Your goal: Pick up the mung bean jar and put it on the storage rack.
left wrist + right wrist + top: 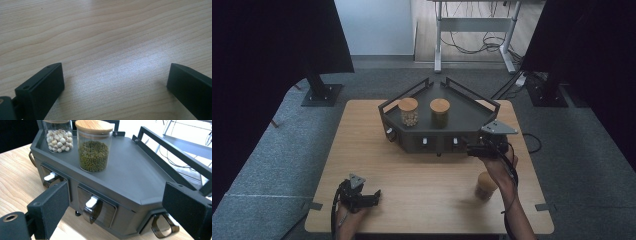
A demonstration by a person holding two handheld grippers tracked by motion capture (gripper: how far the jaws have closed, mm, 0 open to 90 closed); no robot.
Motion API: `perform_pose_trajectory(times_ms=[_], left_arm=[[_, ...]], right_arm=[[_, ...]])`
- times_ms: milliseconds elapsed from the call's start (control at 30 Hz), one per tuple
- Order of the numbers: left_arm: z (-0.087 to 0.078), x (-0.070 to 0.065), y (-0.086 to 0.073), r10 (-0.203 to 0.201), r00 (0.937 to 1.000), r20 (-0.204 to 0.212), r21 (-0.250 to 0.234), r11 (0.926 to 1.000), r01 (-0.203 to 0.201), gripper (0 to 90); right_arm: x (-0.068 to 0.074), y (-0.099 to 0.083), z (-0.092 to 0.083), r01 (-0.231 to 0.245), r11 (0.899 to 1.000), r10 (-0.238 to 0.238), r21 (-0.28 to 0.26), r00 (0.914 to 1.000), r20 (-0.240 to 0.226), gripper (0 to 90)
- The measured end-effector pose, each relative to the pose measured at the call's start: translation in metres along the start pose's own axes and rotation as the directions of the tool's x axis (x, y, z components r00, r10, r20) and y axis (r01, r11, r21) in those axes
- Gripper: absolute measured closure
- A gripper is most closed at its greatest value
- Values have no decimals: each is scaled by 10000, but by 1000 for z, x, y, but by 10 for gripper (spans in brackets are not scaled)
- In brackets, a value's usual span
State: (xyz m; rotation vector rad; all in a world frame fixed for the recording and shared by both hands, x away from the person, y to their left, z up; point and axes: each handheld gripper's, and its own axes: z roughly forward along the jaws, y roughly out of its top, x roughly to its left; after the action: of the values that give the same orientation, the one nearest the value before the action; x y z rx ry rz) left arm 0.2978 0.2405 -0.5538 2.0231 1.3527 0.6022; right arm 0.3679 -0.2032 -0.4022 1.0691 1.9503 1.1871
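Observation:
A dark grey angular rack [469, 114] stands at the back middle of the wooden table [362, 145]. On its top sit a jar of pale round seeds [408, 111] and a jar of green beans [439, 112], both with wooden lids. A third wooden-lidded jar [485, 186] stands on the table beside the person's right forearm. My right gripper [470, 149] hovers at the rack's front right, open with nothing between its jaws. In the right gripper view the gripper [116, 195] faces the rack [140, 175], the green-bean jar [93, 147] and a white drawer handle [91, 202]. My left gripper [373, 196] rests low at the table's front left. In the left gripper view that gripper [115, 72] stands open over bare wood.
The rack front carries small drawers with white handles [424, 141] and a ring pull [162, 227] on its right face. Raised rails [472, 94] edge the rack's back. Black stand bases [322, 94] and a desk with cables [477, 42] stand on the carpet beyond the table.

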Motion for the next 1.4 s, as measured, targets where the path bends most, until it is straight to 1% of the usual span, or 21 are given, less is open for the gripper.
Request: perform_pose_trajectory(times_ms=[333, 533, 867, 1133, 1300, 1400], left_arm=[[0, 0, 0, -5, 10000, -3, -16, 10000, 5, 10], [0, 0, 0, -8, 10000, -2, -21, 10000, 8, 10], [0, 0, 0, -4, 10000, 1, -19, 10000, 4, 10], [0, 0, 0, -17, 10000, 6, -18, 10000, 17, 9], [0, 0, 0, 1, 10000, 4, -3, 10000, -1, 9], [0, 0, 0, -2, 10000, 3, -3, 10000, 2, 9]], right_arm=[[-5, -11, -12, -12, 10000, 10, 60, 9991, 429, 67], [-11, -19, -19, -197, 9998, 196, 6, 9981, 578, 67], [-17, -33, -30, -349, 9994, 343, 61, 9960, 828, 67], [-24, -46, -37, -529, 9985, 513, 113, 9922, 1139, 67], [-29, -54, -43, -760, 9971, 747, 50, 9885, 1312, 68], [-31, -58, -44, -819, 9966, 797, 99, 9870, 1398, 75]])
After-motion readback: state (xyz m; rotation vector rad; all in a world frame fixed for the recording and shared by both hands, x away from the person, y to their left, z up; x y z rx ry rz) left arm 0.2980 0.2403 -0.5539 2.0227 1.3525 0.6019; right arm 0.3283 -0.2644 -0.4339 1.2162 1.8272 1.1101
